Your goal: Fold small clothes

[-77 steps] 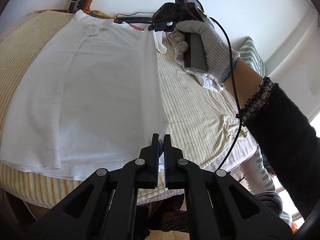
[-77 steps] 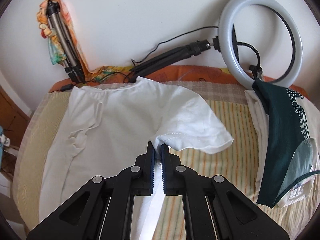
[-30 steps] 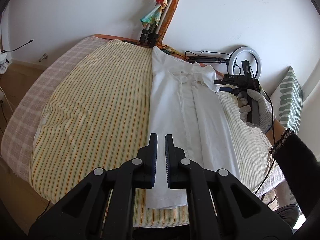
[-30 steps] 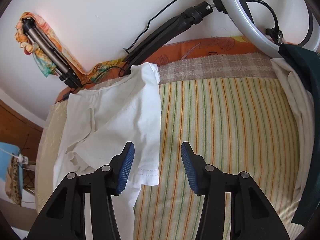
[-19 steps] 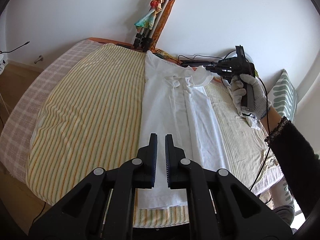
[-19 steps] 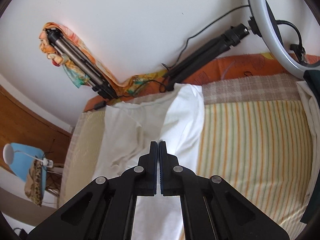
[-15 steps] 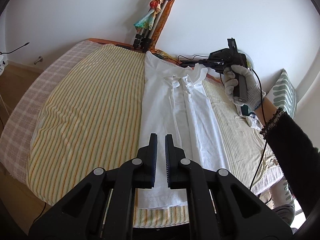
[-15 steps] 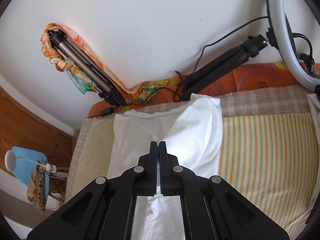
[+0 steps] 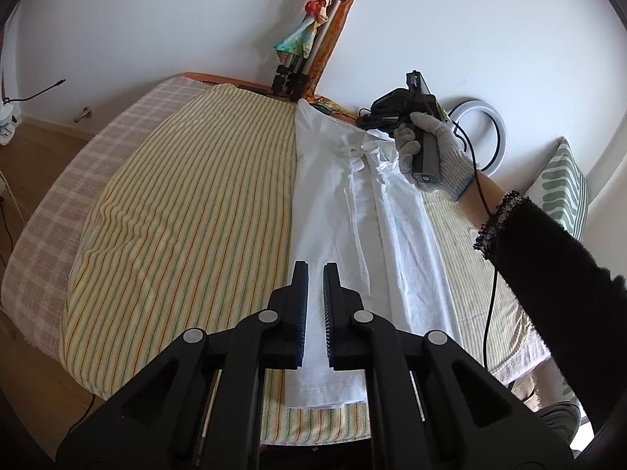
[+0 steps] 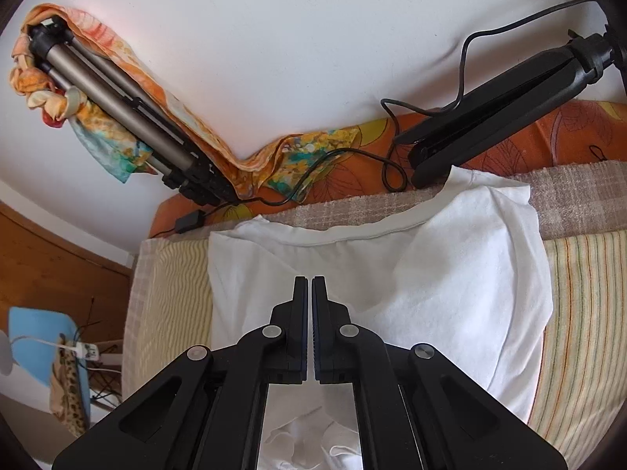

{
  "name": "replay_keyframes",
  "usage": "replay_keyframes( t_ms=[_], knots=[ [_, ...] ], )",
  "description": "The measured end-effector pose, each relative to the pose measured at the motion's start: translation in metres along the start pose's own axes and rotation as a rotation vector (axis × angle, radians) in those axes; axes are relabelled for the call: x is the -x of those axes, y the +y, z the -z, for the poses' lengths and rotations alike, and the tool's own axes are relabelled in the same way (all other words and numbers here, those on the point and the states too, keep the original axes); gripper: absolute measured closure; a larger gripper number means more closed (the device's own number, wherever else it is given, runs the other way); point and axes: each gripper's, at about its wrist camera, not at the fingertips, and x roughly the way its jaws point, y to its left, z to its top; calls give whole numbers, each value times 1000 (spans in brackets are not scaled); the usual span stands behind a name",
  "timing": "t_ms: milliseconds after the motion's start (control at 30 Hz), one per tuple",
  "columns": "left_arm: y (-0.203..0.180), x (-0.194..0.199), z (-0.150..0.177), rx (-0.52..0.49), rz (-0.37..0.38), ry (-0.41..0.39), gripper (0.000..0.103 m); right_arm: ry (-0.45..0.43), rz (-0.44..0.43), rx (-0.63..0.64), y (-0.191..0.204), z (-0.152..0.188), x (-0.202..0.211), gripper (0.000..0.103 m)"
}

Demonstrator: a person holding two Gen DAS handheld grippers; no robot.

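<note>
A white T-shirt lies on the striped bedspread, folded into a long narrow strip with both sides turned in. My left gripper hovers above the hem end, its jaws nearly together with a thin gap and nothing in them. The right gripper, held in a gloved hand, is at the collar end. In the right wrist view the right gripper is shut over the shirt just below the collar; whether cloth is pinched is not clear.
A tripod wrapped in a scarf leans on the wall at the bed's head. A black folded stand with cable lies beside the collar. A ring light and a green patterned pillow are at the right.
The right side and sleeve of the shirt were folded in and let go. The right gripper then shut and moved up to the collar. The left gripper has stayed still.
</note>
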Motion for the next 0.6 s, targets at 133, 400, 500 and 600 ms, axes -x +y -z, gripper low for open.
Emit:
replay_keyframes(
  t_ms=[133, 400, 500, 600],
  knots=[
    [-1, 1, 1, -14, -2, 1, 98, -38, -13, 35, 0, 9, 39, 98],
    [0, -3, 9, -37, -14, 26, 73, -106, -8, 81, -10, 62, 157, 97],
    [6, -4, 13, -48, -31, 42, 73, -130, 23, 100, -20, 97, 199, 83],
    [15, -9, 19, -23, -21, 79, 73, -120, 44, 110, -29, 137, 229, 79]
  ],
)
